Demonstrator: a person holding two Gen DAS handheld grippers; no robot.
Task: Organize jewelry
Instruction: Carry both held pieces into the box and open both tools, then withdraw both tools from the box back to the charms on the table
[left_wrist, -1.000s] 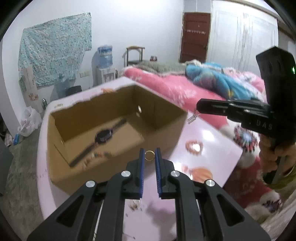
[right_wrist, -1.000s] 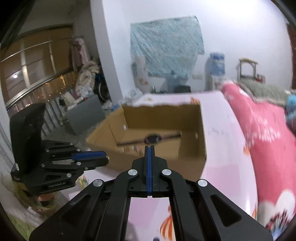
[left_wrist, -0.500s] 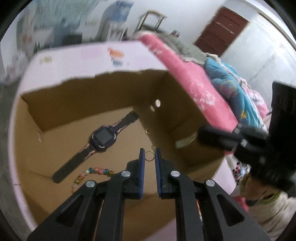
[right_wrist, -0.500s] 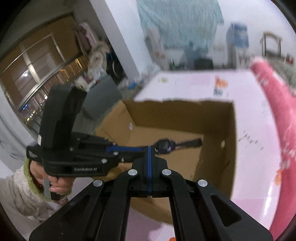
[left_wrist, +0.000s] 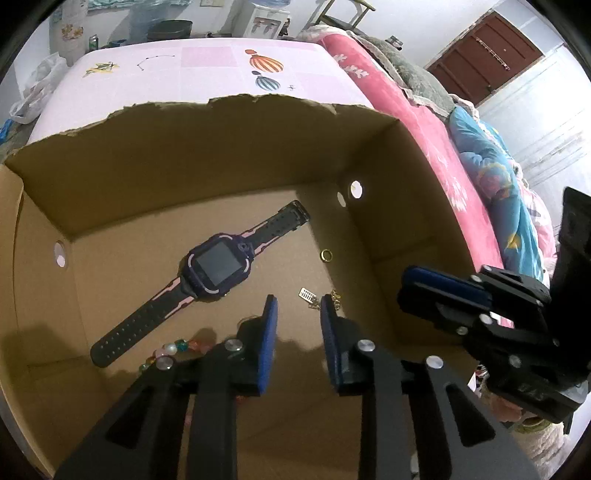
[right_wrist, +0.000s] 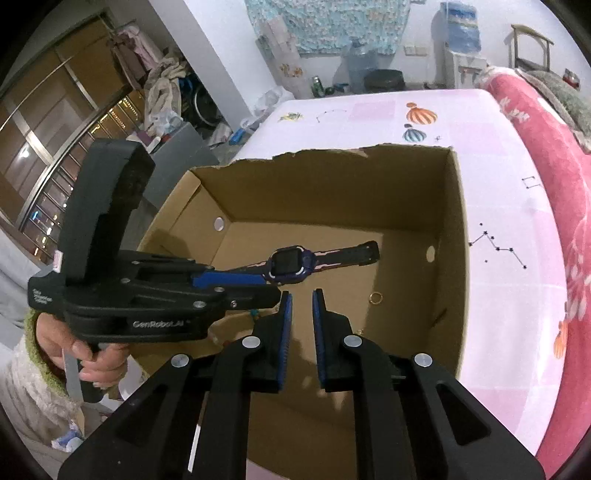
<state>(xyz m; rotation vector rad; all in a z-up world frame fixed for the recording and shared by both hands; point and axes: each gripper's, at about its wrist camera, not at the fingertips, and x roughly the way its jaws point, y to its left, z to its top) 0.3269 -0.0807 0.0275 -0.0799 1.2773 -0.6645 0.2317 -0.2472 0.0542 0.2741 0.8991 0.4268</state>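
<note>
An open cardboard box (left_wrist: 207, 158) (right_wrist: 456, 258) stands on the pink table. On its floor lie a purple watch (left_wrist: 218, 264) (right_wrist: 291, 264), a gold ring (left_wrist: 325, 255) (right_wrist: 376, 297), a small gold chain with a tag (left_wrist: 308, 297) and a coloured bead bracelet (left_wrist: 173, 350). My left gripper (left_wrist: 295, 306) is open and empty over the box floor, just above the chain. My right gripper (right_wrist: 300, 301) is open and empty above the box's near side; it also shows at the right of the left wrist view (left_wrist: 443, 284).
The pink table (right_wrist: 491, 206) runs beyond and to the right of the box, with balloon prints (left_wrist: 266, 66). A bed with a pink cover (left_wrist: 424, 122) lies along the right. Clutter and a water dispenser (right_wrist: 460, 29) stand by the far wall.
Both grippers have moved over the box and opened. The left let go of its gold piece and the right let go of the tag; gold pieces now lie on the box floor.
</note>
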